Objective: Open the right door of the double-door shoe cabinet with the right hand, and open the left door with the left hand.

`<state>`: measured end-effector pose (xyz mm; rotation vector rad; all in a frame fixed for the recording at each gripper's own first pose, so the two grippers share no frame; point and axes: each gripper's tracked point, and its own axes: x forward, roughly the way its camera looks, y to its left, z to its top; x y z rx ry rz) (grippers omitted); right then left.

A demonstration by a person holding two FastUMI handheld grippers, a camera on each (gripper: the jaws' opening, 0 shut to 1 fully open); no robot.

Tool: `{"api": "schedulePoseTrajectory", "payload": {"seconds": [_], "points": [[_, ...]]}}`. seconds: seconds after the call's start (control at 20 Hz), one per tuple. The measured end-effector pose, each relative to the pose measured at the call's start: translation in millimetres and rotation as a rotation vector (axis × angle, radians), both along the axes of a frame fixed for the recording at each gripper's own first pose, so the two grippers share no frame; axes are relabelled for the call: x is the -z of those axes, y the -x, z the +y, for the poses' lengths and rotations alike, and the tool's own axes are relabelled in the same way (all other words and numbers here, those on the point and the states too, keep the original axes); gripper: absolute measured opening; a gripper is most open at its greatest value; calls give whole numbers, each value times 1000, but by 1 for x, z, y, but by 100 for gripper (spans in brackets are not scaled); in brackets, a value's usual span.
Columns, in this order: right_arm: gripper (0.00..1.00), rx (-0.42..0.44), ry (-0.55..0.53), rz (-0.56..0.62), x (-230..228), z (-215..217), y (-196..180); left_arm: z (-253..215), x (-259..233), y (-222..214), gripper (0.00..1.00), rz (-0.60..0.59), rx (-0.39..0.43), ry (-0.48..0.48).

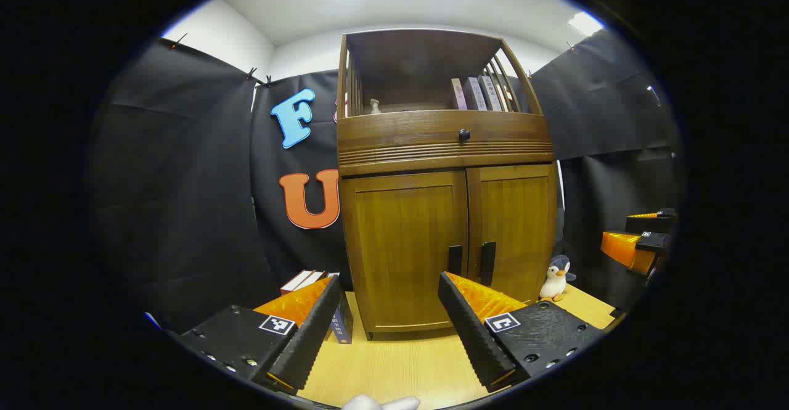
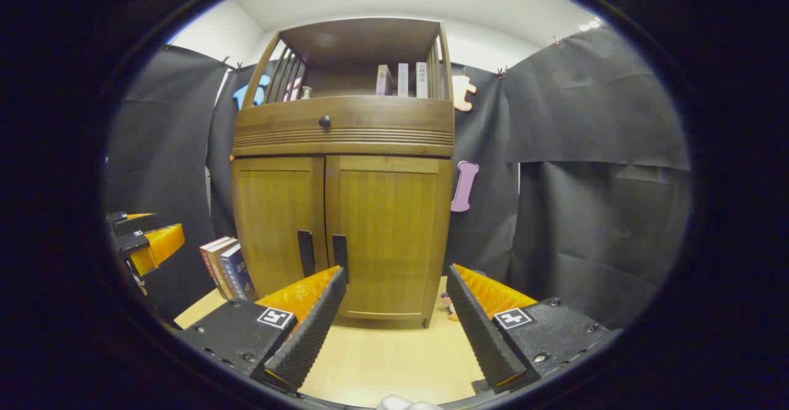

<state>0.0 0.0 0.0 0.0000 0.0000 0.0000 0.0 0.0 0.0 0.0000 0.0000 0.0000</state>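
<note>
The shoe cabinet (image 1: 447, 213) stands on a pale wooden table (image 1: 400, 367) against the black cloth wall, and everything here is placed from it. In the left gripper view, a few books (image 1: 302, 280) lie low at its left side, beside its foot. The left gripper (image 1: 388, 308) hangs in front of the cabinet, apart from it, its fingers spread wide with nothing between them; the gap frames the lower part of the left door (image 1: 404, 250). Both doors are closed, and the left handle (image 1: 455, 259) and the right handle (image 1: 487, 263) are dark upright bars side by side at the middle seam, with the right door (image 1: 515, 231) beyond them. Above the doors runs a drawer front with a dark round knob (image 1: 464, 134), and above that an open shelf holding upright books (image 1: 478, 94) at its right end. A toy penguin (image 1: 556, 278) stands just beside the cabinet's right foot. In the right gripper view, the right gripper (image 2: 394, 302) is also in front of the cabinet and clear of it, fingers wide apart and empty, facing the lower right door.
</note>
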Motion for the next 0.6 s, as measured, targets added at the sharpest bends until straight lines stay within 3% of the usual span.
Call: {"api": "schedulePoseTrajectory", "payload": {"seconds": [0.6], "points": [[100,-2,12,2,4,10,5,12,4,2,96,2,12,9]]}}
